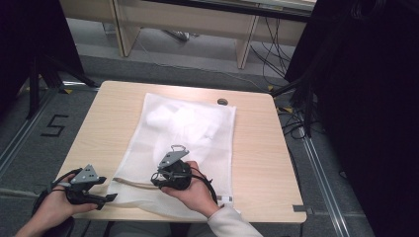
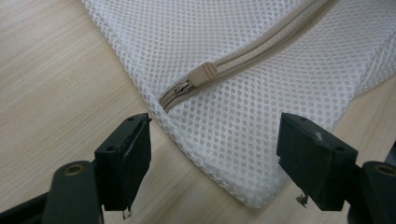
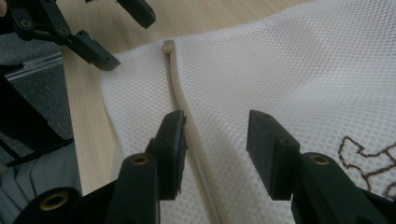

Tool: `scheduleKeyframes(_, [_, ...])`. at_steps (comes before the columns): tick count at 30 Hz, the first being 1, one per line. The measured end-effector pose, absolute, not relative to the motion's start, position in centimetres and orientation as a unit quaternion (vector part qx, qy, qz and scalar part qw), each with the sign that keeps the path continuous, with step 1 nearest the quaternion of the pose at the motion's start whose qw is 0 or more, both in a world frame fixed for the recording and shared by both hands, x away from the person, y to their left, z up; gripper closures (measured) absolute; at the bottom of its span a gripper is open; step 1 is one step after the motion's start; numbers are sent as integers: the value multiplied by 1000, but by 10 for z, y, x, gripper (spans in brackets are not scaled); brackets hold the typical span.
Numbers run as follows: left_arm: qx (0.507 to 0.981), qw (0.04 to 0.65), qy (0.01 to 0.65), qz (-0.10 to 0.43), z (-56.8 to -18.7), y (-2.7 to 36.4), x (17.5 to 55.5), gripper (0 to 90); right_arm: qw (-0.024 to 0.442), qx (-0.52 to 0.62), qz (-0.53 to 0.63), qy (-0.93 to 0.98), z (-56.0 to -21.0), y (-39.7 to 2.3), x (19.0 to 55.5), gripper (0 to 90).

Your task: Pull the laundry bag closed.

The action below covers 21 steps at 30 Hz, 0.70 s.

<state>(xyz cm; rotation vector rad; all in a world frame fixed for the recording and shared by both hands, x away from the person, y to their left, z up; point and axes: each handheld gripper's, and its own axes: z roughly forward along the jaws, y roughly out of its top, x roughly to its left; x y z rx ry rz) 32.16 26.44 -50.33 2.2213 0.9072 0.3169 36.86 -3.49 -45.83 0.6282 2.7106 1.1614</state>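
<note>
A white mesh laundry bag [image 1: 197, 133] lies flat on the wooden table [image 1: 262, 163], with something white bunched inside its far half. A beige zipper [image 1: 133, 183] runs along its near edge. In the left gripper view the zipper's pull [image 2: 205, 72] sits at the closed end near the bag's corner [image 2: 252, 186]. My left gripper [image 1: 106, 188] [image 2: 215, 154] rests open just left of that corner, and the corner lies loose between its jaws. My right gripper [image 1: 154, 180] [image 3: 217, 144] is open low over the bag, and the zipper [image 3: 180, 102] passes by its left jaw.
A small dark round object [image 1: 223, 101] lies near the table's far edge. A metal bracket [image 1: 299, 209] sits at the near right corner. Beyond the table are wooden furniture legs [image 1: 245, 44], cables [image 1: 269, 69] and dark stands [image 1: 37, 74] on the floor.
</note>
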Motion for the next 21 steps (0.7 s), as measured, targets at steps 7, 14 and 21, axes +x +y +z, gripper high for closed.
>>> scheduleKeyframes(7, [853,357,361,120,-504,264,321,254,54,195,379,903,-460,-25,371,576])
scheduleKeyframes(14, [856,357,352,126,-503,265,321,252,47,194,376,905,-460,-14,371,594])
scheduleKeyframes(21, [854,360,353,126,-503,265,321,251,37,180,380,907,-464,6,374,632])
